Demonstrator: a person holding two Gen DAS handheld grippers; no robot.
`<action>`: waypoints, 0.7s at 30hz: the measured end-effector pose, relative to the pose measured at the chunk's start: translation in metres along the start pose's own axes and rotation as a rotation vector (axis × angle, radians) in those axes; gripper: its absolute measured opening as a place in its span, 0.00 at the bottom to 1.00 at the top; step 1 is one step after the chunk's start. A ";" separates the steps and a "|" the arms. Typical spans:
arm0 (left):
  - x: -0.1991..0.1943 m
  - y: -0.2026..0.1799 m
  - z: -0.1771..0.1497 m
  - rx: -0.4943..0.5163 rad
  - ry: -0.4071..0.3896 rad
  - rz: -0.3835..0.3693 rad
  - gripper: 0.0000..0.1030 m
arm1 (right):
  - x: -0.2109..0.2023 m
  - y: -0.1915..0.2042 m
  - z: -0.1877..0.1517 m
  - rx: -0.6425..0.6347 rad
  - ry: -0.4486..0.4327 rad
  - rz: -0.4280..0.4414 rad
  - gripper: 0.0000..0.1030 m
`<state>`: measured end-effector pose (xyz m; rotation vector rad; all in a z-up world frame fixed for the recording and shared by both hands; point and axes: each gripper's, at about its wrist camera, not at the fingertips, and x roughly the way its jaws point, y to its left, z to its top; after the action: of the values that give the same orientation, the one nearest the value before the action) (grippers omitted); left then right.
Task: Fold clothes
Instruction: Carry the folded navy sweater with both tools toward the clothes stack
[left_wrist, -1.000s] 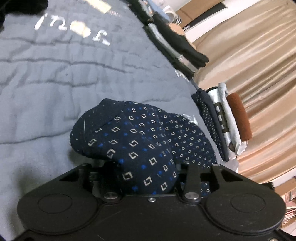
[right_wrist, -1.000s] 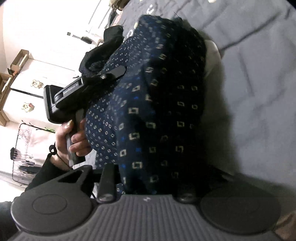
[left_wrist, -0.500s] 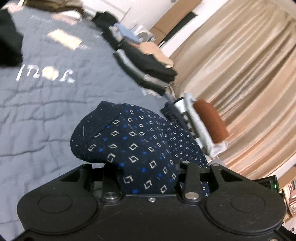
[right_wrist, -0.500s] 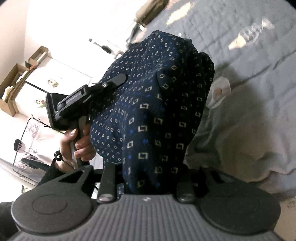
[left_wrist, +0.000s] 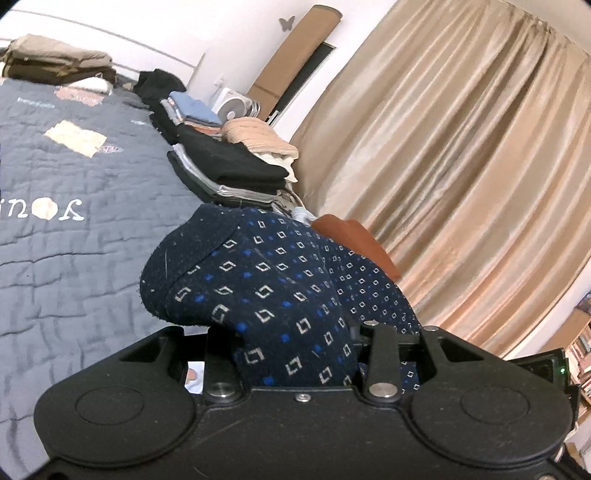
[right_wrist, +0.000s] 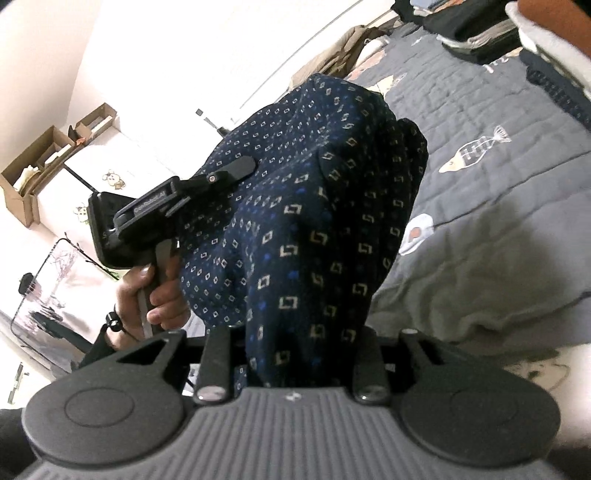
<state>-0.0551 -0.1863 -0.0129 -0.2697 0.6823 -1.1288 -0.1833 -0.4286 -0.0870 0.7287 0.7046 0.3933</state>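
We have the grey quilted bedspread (left_wrist: 92, 177) as our working surface, and along its far right edge, against the tan curtain (left_wrist: 461, 166), sit the folded stacks (left_wrist: 229, 166) that are done with, so the middle stays free for the piece in hand. That piece, the navy patterned garment (left_wrist: 266, 291), is off the quilt and bunched between our two tools, one edge in each, which we judge is how we carry it clear of the bed to spread or double it over. Seen from the right wrist, the cloth hangs as a dark hump from the left gripper (right_wrist: 236, 171) on the left down to our own near jaws. The left gripper (left_wrist: 295, 354) is narrowly parted and clamped on a thick wad of the fabric, pointing slightly downward across the bed; the hand (right_wrist: 147, 299) below it is wrapped round the handle. The right gripper (right_wrist: 291, 354) is likewise only a little open, pinching a gathered fold, tilted gently down toward the quilt on the right.
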 end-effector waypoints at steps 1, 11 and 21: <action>0.001 -0.005 -0.001 0.006 -0.003 0.000 0.35 | 0.002 0.001 0.000 -0.002 -0.004 -0.003 0.25; 0.023 -0.037 0.001 0.023 -0.028 -0.052 0.35 | -0.010 0.002 0.001 -0.020 -0.061 -0.045 0.26; 0.062 -0.065 0.000 0.036 -0.054 -0.125 0.35 | -0.043 -0.012 0.013 -0.040 -0.103 -0.134 0.26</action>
<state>-0.0874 -0.2688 -0.0016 -0.3147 0.6034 -1.2473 -0.2033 -0.4666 -0.0696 0.6557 0.6429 0.2454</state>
